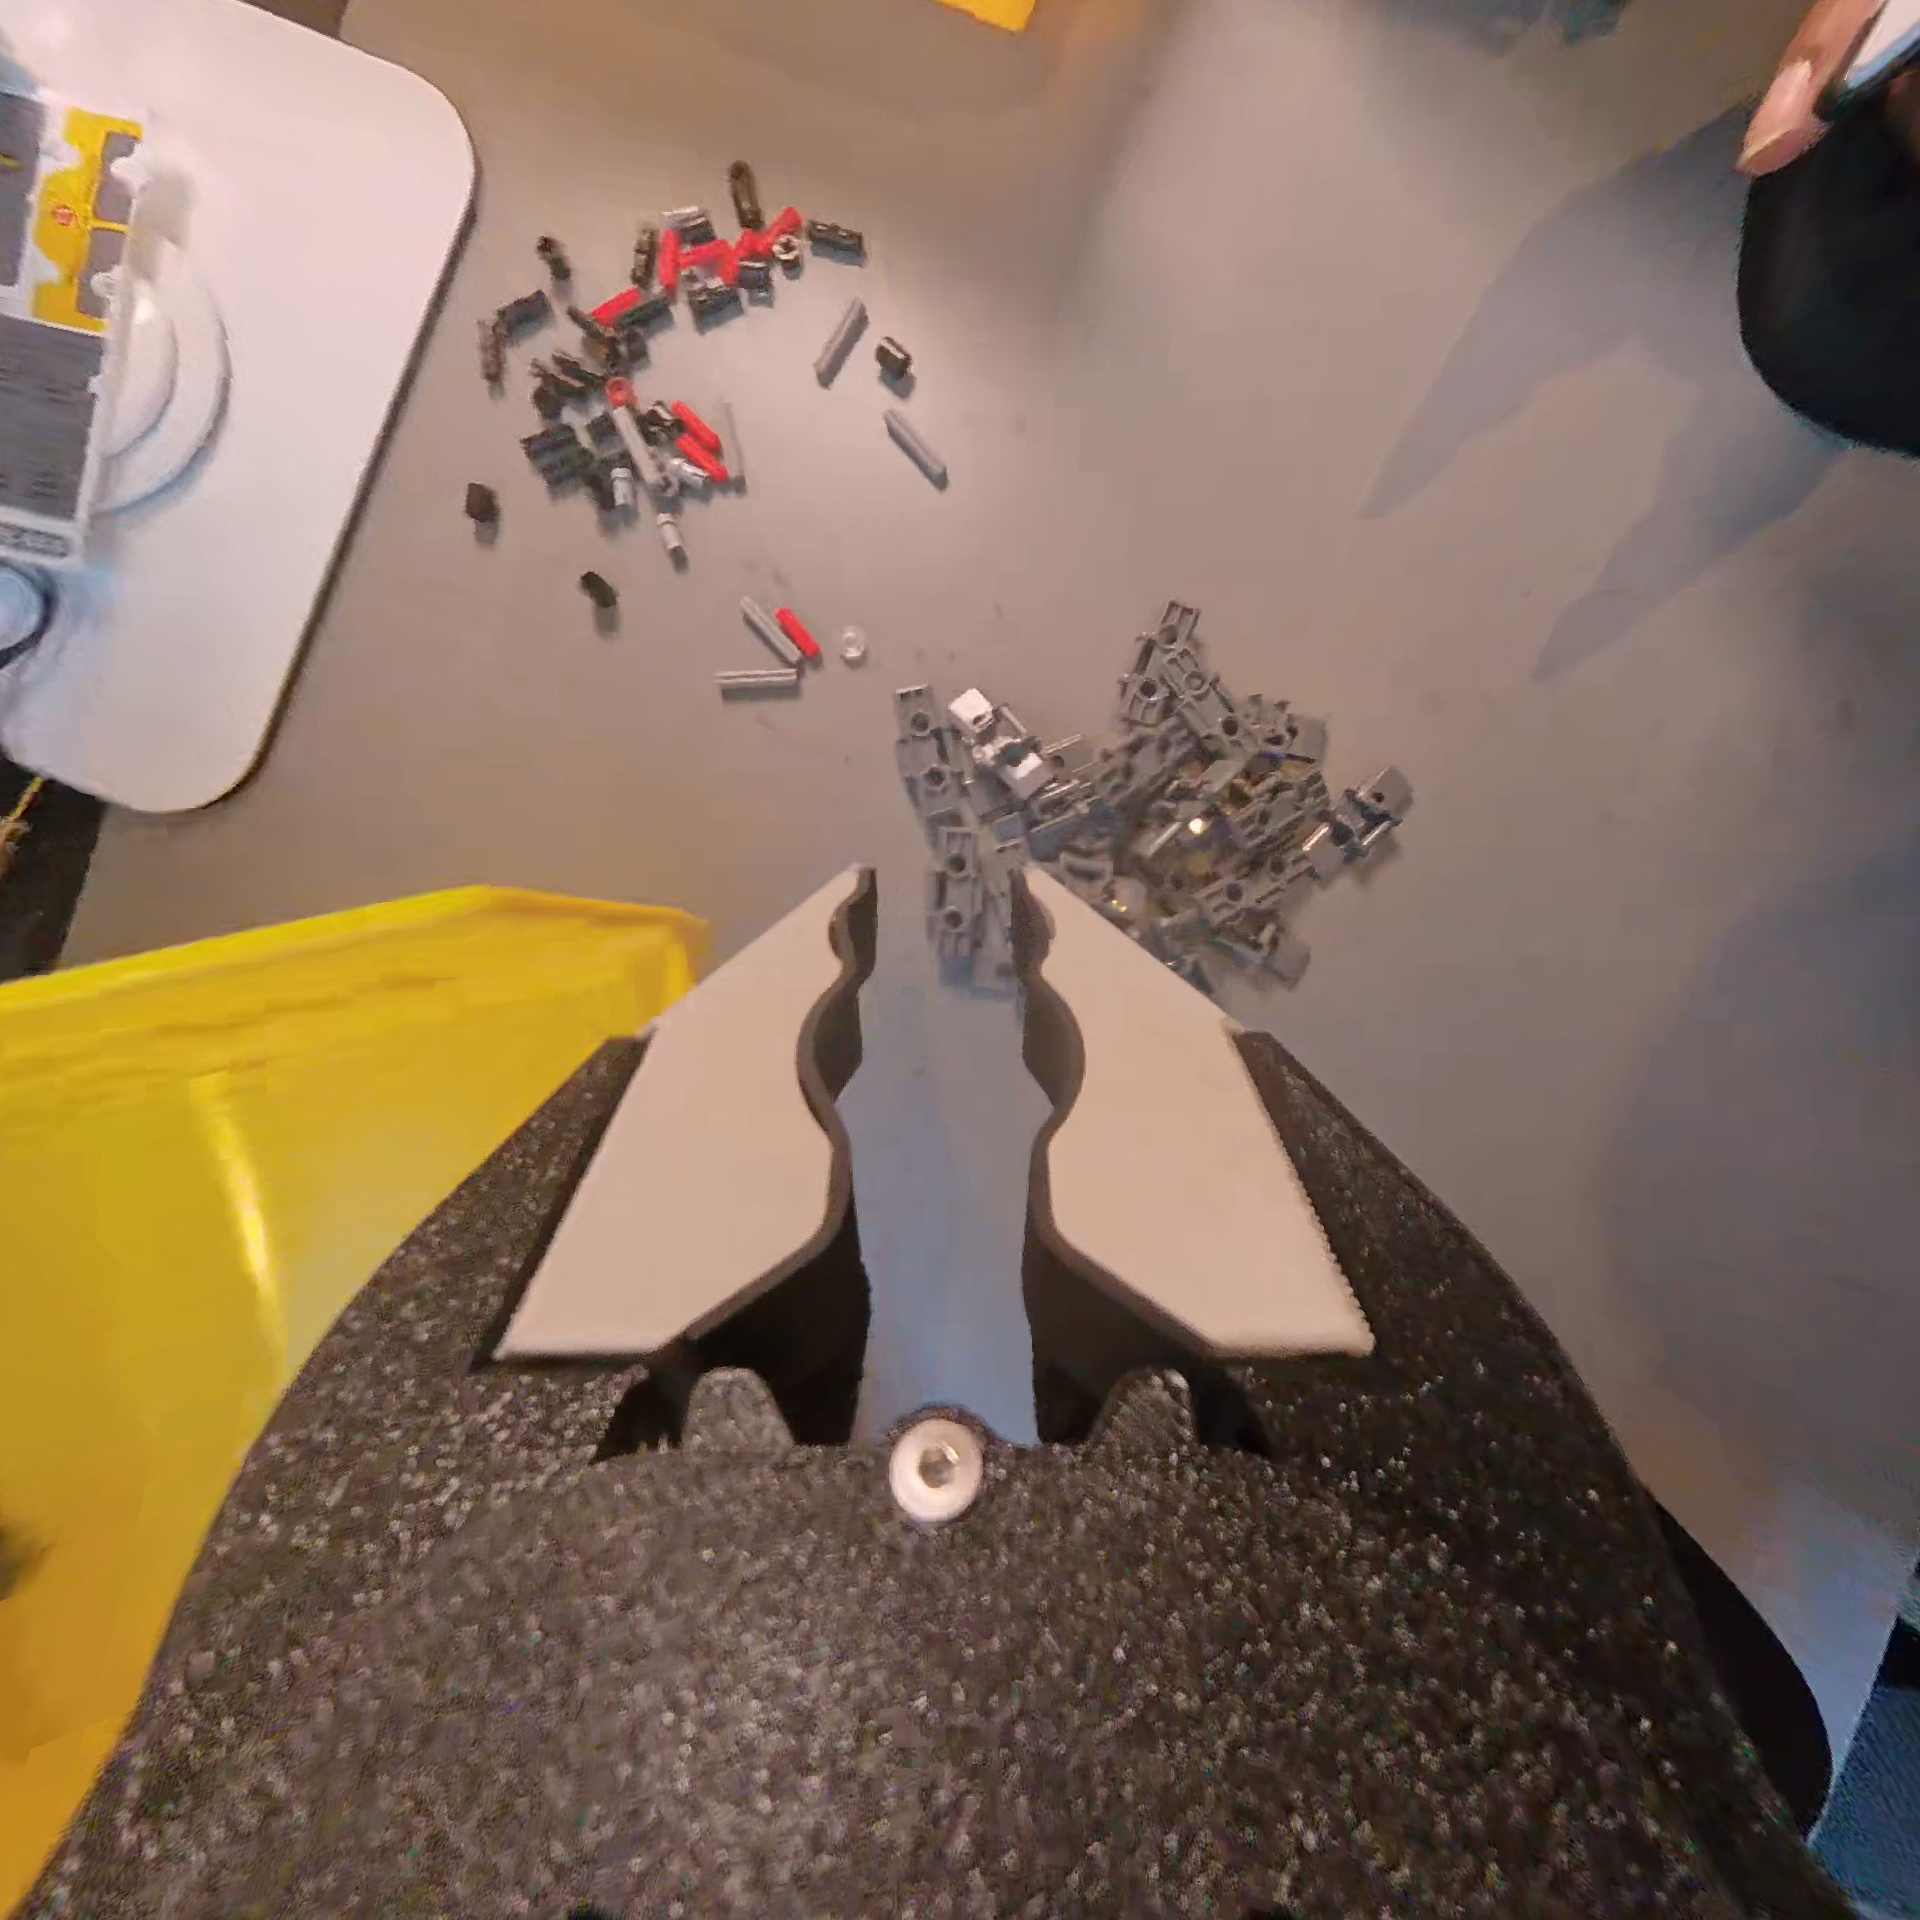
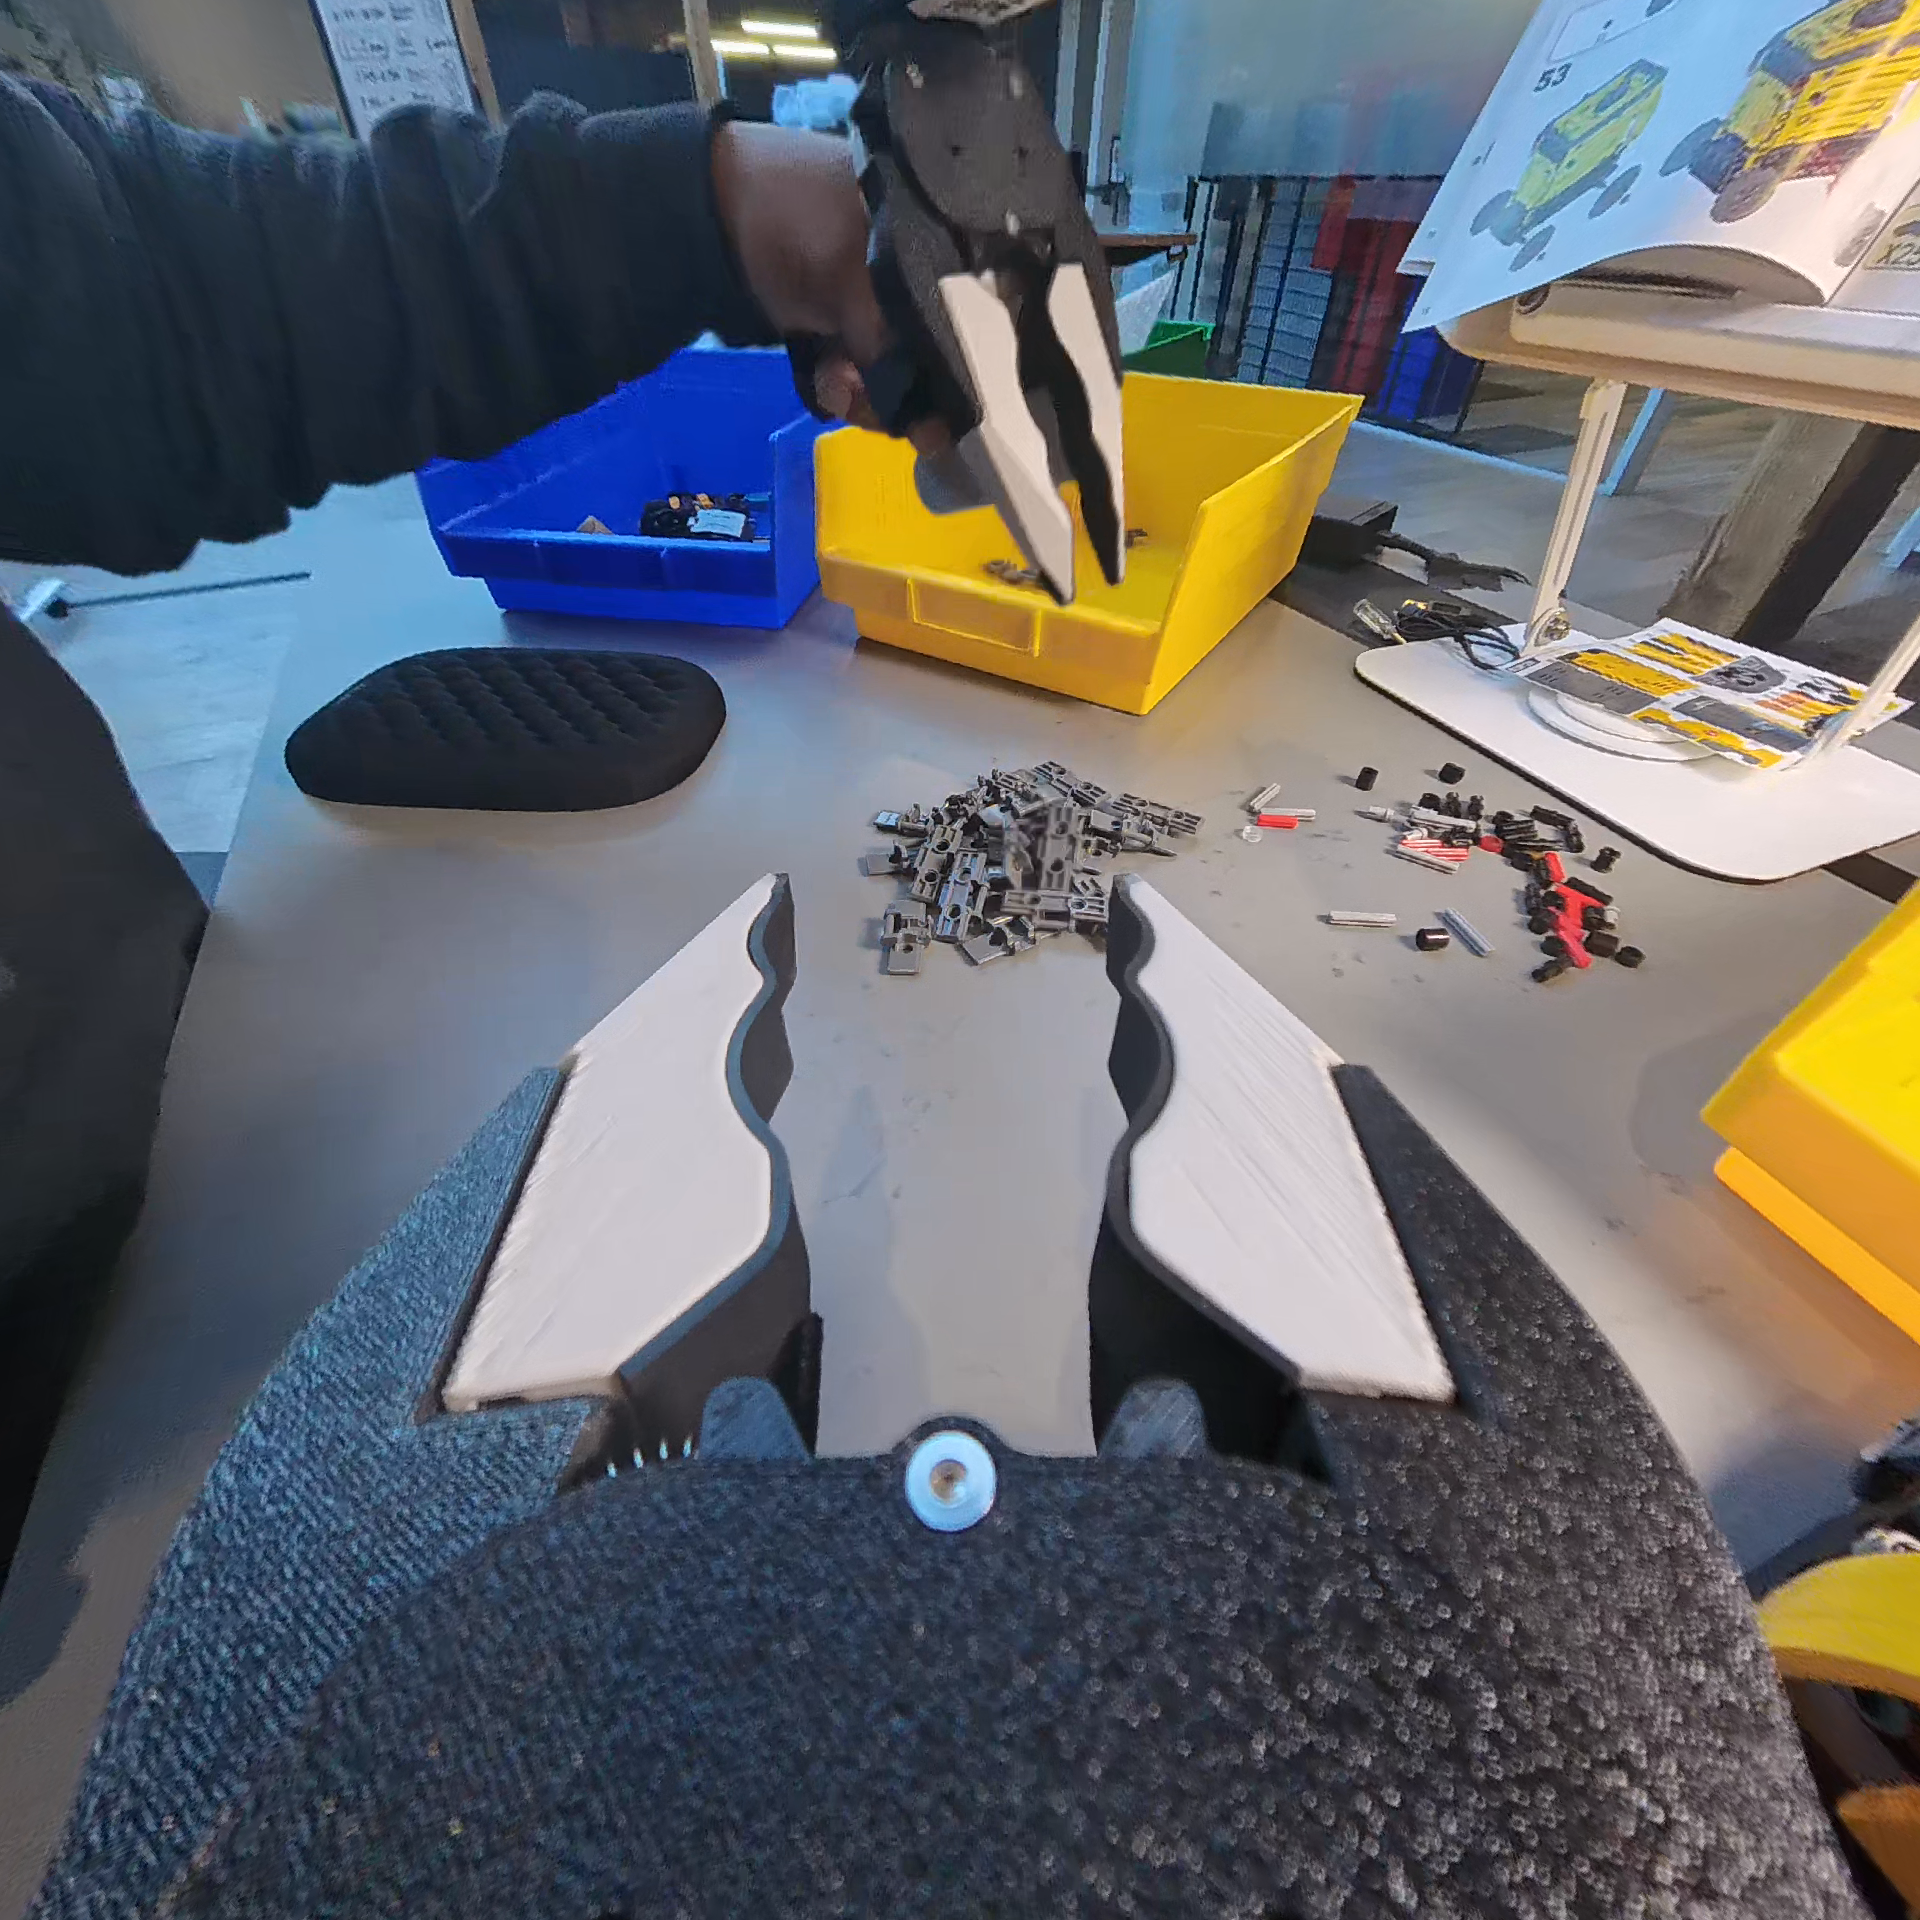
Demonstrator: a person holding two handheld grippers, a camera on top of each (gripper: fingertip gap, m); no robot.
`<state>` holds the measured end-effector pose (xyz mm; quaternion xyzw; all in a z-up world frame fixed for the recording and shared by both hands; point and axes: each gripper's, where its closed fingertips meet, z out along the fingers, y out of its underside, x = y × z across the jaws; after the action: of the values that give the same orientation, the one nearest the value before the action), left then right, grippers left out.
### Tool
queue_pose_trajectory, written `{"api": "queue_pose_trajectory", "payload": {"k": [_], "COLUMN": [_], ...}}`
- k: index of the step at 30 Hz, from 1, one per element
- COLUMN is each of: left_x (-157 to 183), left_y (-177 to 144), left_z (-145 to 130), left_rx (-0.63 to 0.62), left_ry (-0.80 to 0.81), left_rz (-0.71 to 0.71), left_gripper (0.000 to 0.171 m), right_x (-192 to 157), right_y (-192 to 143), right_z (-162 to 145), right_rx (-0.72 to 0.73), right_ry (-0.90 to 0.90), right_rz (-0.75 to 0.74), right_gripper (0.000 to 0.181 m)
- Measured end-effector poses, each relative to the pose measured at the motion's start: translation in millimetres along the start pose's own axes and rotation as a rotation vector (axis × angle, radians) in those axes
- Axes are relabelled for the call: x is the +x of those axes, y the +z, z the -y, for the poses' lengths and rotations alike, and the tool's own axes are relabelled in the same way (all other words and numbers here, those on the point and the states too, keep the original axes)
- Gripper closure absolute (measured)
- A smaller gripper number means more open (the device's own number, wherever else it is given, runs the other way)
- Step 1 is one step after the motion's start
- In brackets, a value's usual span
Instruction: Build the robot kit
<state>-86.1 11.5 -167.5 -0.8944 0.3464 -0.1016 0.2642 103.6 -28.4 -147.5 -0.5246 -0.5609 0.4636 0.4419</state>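
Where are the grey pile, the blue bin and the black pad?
Grey pile point(image 2: 1023, 868): right wrist view, middle of the heap.
Blue bin point(image 2: 623, 582): right wrist view, front wall.
Black pad point(image 2: 504, 727): right wrist view, centre of its dimpled top.

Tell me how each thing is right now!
left gripper: open, empty, above the table.
right gripper: open, empty.
grey brick pile: heaped loose on table.
red and black bits: scattered.
yellow bin: open, few pieces inside.
blue bin: open, few pieces.
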Motion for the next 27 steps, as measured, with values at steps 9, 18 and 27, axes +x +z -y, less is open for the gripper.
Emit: {"api": "queue_pose_trajectory", "payload": {"k": [9,18,27], "left_x": [-161.6,-171.0,-158.6], "left_y": [-62.5,-32.8,-42.6], "left_z": [-114.5,-195.1,-169.1], "left_rx": [-0.284,-0.631,-0.591], "left_ry": [-0.340,-0.388,-0.264], "left_rz": [0.285,0.175,0.247], "left_gripper": [0.136,0.143,0.156], "right_x": [-6.1,-1.1,-2.9], "right_y": [4.3,1.6,2.0], "right_z": [-5.5,-2.6,-3.0], "right_rx": [-0.040,-0.015,-0.020], "right_ry": [-0.038,0.005,-0.012], "right_rz": [0.017,0.013,0.013], "right_gripper": [0.120,0.120,0.120]}}
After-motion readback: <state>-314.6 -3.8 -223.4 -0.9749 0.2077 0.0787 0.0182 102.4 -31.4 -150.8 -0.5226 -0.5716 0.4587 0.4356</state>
